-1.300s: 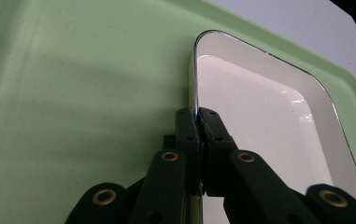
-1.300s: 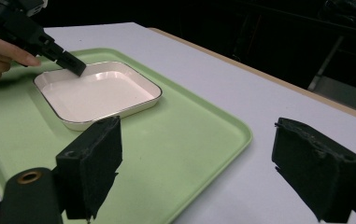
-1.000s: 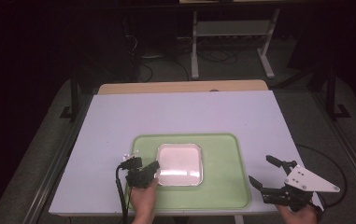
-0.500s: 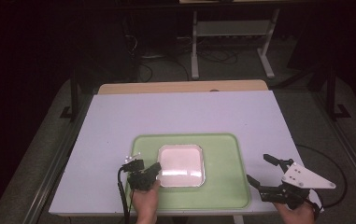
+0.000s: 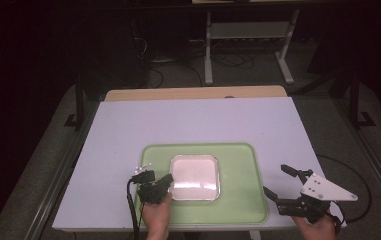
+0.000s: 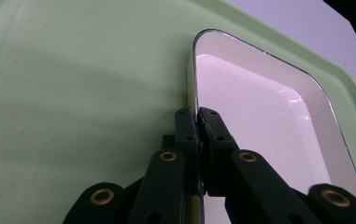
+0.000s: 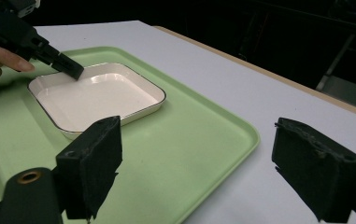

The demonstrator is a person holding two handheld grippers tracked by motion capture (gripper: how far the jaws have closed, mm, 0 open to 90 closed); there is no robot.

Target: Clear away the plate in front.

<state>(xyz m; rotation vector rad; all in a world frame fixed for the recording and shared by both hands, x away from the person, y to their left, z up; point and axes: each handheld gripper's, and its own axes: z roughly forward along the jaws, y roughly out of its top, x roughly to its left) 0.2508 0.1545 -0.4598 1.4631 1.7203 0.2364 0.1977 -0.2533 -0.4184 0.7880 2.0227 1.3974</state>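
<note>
A white square dish (image 5: 195, 175) with a thin dark rim sits in the middle of a light green tray (image 5: 238, 200). My left gripper (image 5: 165, 181) reaches in from the dish's near left side. In the left gripper view my left gripper (image 6: 197, 114) is shut on the upright rim of the dish (image 6: 259, 116), one jaw outside and one inside. My right gripper (image 5: 275, 180) hovers wide open at the tray's near right corner, nothing between its jaws. The right gripper view looks across the tray (image 7: 189, 140) to the dish (image 7: 101, 93) and the left gripper (image 7: 68, 67).
The tray lies near the front edge of a pale lavender table (image 5: 198, 120) with a wooden strip (image 5: 193, 93) along its far side. Beyond it on the dark floor stand a metal rack (image 5: 248, 35) and cables. A cable (image 5: 130, 210) trails from the left gripper.
</note>
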